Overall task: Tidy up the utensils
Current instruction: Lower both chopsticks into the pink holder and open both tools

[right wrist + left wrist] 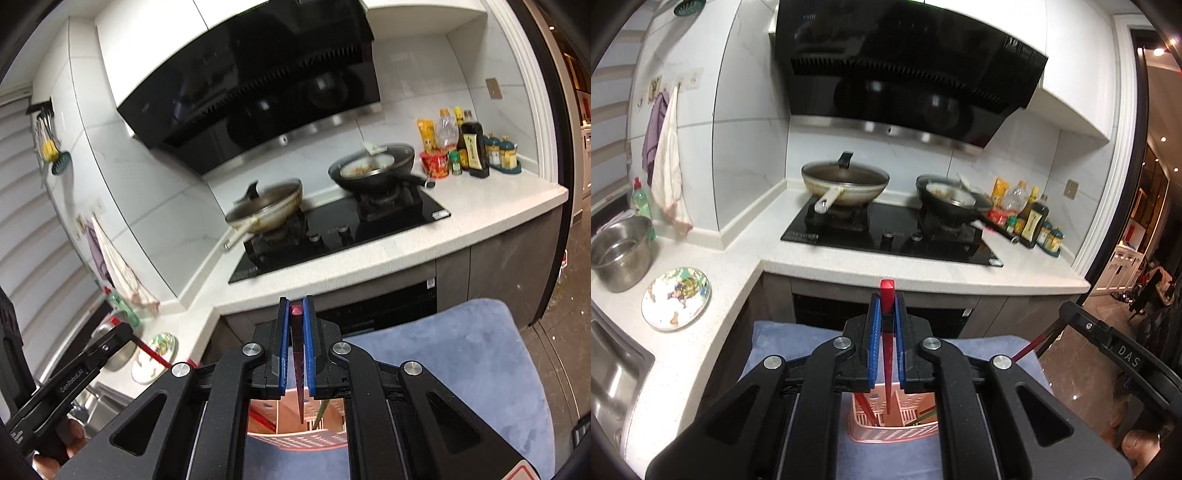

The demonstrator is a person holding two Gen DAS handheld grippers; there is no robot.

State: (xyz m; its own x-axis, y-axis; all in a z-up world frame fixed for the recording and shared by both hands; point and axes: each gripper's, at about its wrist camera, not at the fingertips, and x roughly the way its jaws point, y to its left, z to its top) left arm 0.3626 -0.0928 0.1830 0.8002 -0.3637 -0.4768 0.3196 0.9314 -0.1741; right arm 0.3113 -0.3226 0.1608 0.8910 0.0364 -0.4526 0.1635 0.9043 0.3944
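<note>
While clamped in each blue-padded gripper (886, 325) (296, 332), held red chopstick (887, 354) (300, 376) upright, tip down, directly over pink slotted plastic utensil basket (894, 428) (295, 439) at lower centre, on blue cloth (775, 339)

White tiled walls (750, 122), black range hood (905, 70), pale countertop (820, 264).
</note>
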